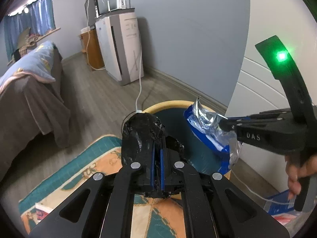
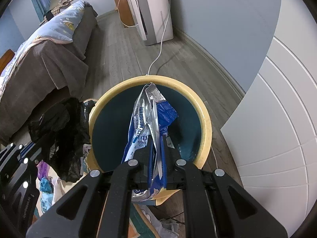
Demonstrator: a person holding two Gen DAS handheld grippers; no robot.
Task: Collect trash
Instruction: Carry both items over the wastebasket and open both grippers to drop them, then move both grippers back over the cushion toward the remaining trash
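Note:
My left gripper [image 1: 157, 146] is shut on a crumpled black plastic bag [image 1: 138, 132], held just left of a round bin [image 1: 168, 104] with a yellow rim and a dark teal inside. From the right, my right gripper [image 1: 224, 125] is shut on a blue and silver wrapper [image 1: 202, 122] that hangs over the bin's mouth. In the right wrist view the wrapper [image 2: 150, 109] is pinched between the right gripper [image 2: 157, 140] fingers directly above the bin [image 2: 206, 123]. The black bag [image 2: 65, 130] hangs beside the rim, held by the left gripper [image 2: 29, 148].
A patterned teal and orange rug [image 1: 99, 164] lies under the left gripper with scraps of litter on it. A blue packet [image 1: 277, 202] lies on the floor near a hand [image 1: 297, 170]. A brown-covered bed [image 2: 49, 59] stands left, a white appliance [image 2: 154, 10] with a cable behind, a white door [image 2: 277, 119] right.

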